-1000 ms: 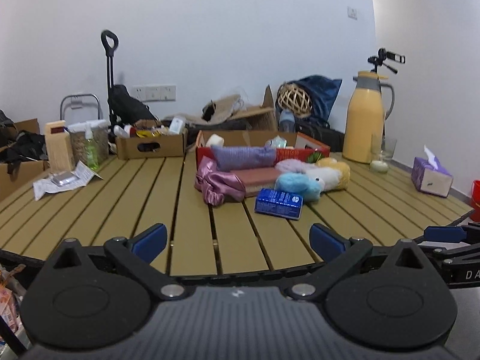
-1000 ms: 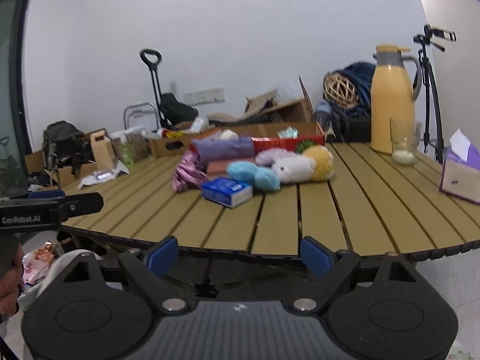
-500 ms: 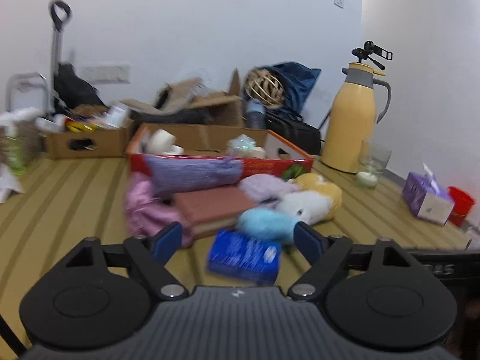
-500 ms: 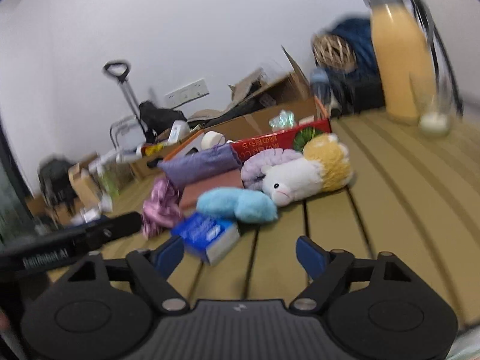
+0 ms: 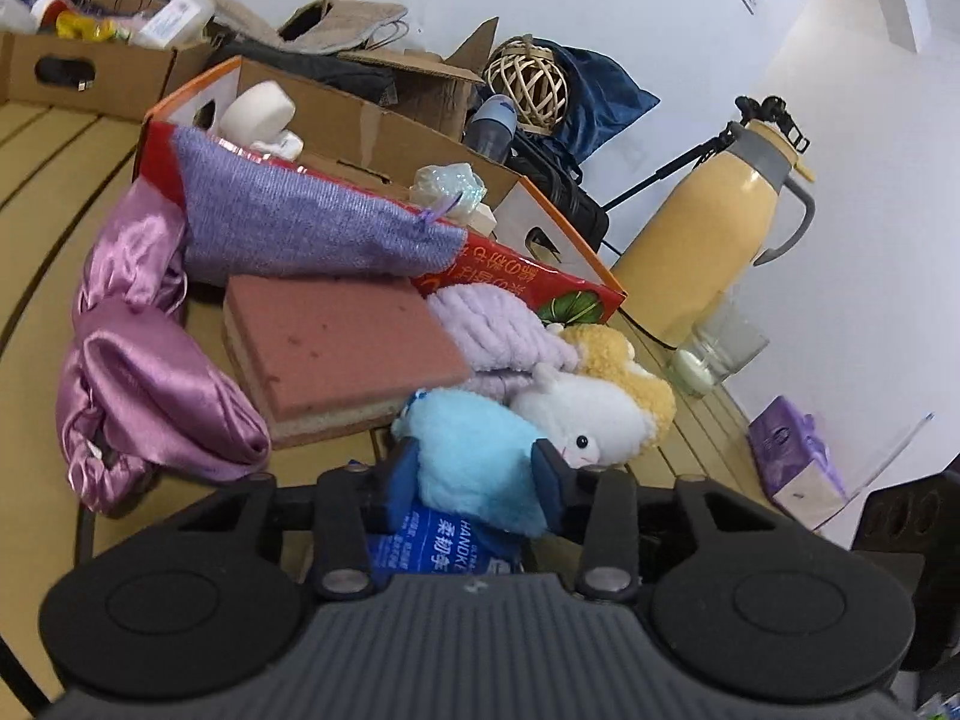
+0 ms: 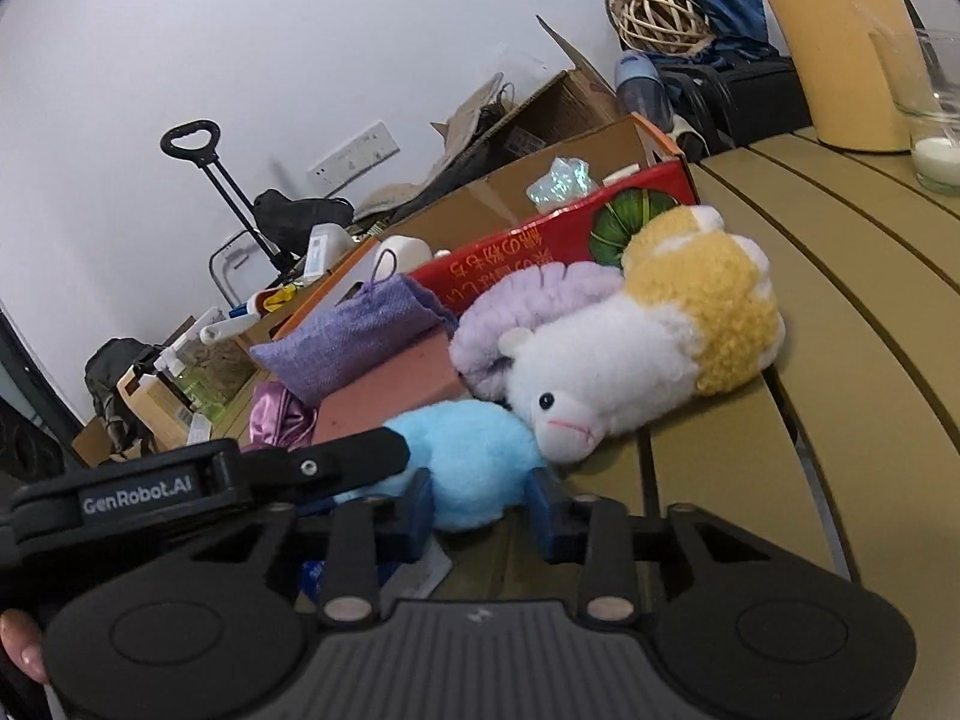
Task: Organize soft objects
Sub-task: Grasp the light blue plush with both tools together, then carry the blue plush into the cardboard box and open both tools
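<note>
A pile of soft things lies on the slatted table in front of a red cardboard box [image 5: 540, 276]: a light blue plush [image 5: 474, 450], a white and yellow plush sheep [image 5: 600, 414], a lilac fluffy roll [image 5: 492, 330], a pink sponge block [image 5: 336, 342], a purple knitted pouch [image 5: 288, 222] and a pink satin cloth [image 5: 144, 384]. My left gripper [image 5: 474, 471] has its fingers on both sides of the blue plush. My right gripper [image 6: 480, 501] also straddles the blue plush [image 6: 474, 456], beside the sheep [image 6: 630, 348]. Both jaws press its sides.
A blue tissue pack [image 5: 444, 540] lies under the blue plush. A yellow thermos [image 5: 714, 240], a glass with a candle [image 5: 714, 354] and a purple tissue box [image 5: 798, 462] stand to the right. Cardboard boxes and bags crowd the back edge.
Both grippers moved forward from the table's front edge to the pile. Their jaws narrowed from wide open and now sit around the blue plush.
</note>
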The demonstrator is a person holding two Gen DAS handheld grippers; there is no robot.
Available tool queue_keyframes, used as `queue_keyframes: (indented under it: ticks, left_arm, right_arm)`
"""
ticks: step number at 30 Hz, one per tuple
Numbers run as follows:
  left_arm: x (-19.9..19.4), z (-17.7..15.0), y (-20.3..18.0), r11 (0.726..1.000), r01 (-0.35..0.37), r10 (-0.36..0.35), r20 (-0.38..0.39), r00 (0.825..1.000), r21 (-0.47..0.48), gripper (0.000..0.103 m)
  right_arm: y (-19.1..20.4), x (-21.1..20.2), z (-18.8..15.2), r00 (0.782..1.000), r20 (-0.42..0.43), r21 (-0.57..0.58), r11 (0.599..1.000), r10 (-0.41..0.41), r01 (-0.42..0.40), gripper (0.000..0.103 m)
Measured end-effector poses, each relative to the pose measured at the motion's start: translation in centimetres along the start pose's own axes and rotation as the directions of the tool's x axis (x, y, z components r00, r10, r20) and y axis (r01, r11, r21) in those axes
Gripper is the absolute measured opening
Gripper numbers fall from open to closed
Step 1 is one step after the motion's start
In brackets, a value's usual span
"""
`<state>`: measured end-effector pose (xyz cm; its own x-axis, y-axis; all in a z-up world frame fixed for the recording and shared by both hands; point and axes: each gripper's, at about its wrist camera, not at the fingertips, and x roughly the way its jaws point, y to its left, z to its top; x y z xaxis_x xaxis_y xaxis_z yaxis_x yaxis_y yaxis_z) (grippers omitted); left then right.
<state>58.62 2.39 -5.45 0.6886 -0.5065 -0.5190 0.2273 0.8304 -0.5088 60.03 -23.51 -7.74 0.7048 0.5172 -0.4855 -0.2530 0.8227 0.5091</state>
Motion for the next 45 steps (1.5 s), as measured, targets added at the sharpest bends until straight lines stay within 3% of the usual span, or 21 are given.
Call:
queue_keyframes:
  ticks: [8,13,22,29,33,37,41,45]
  left_arm:
    - [-1.2,0.2,-0.4,0.999,0.035,-0.035,0.022,0.999,-0.024,0.034]
    - [-5.7,-1.1,-3.0,0.998,0.063,-0.065,0.093,0.994,0.016,0.034]
    - [-13.4,-4.8,-6.6,0.995,0.090,-0.096,0.141,0.985,0.050,0.034]
    - [-15.8,-6.0,-8.1,0.992,0.104,-0.115,0.170,0.979,0.073,0.034]
    - [-15.2,-4.9,-8.1,0.990,0.109,-0.122,0.172,0.977,0.087,0.034]
    - [-12.7,-1.5,-7.5,0.984,0.150,-0.164,0.161,0.973,0.098,0.033]
    - [-8.2,3.4,-5.7,0.977,0.209,-0.211,0.116,0.971,0.027,0.033]
    - [-1.6,9.2,-4.5,0.979,0.202,-0.203,0.058,0.977,0.015,0.033]
  right_arm:
    - [1.9,-2.1,-0.5,0.997,0.062,-0.134,0.989,-0.046,0.054,0.021]
    - [5.1,-7.1,-1.3,0.988,0.150,-0.259,0.962,-0.048,0.086,0.021]
    - [8.9,-15.3,-4.6,0.982,0.189,-0.314,0.946,-0.021,0.081,0.021]
    - [9.7,-18.2,-5.2,0.976,0.218,-0.333,0.940,-0.003,0.078,0.021]
    - [9.8,-17.7,-4.3,0.975,0.223,-0.352,0.932,-0.009,0.089,0.021]
    - [9.5,-15.7,-0.8,0.974,0.227,-0.372,0.923,-0.014,0.100,0.021]
    - [8.1,-12.1,4.2,0.976,0.216,-0.387,0.916,-0.020,0.105,0.021]
    - [5.7,-6.9,9.7,0.982,0.182,-0.359,0.927,-0.050,0.113,0.021]
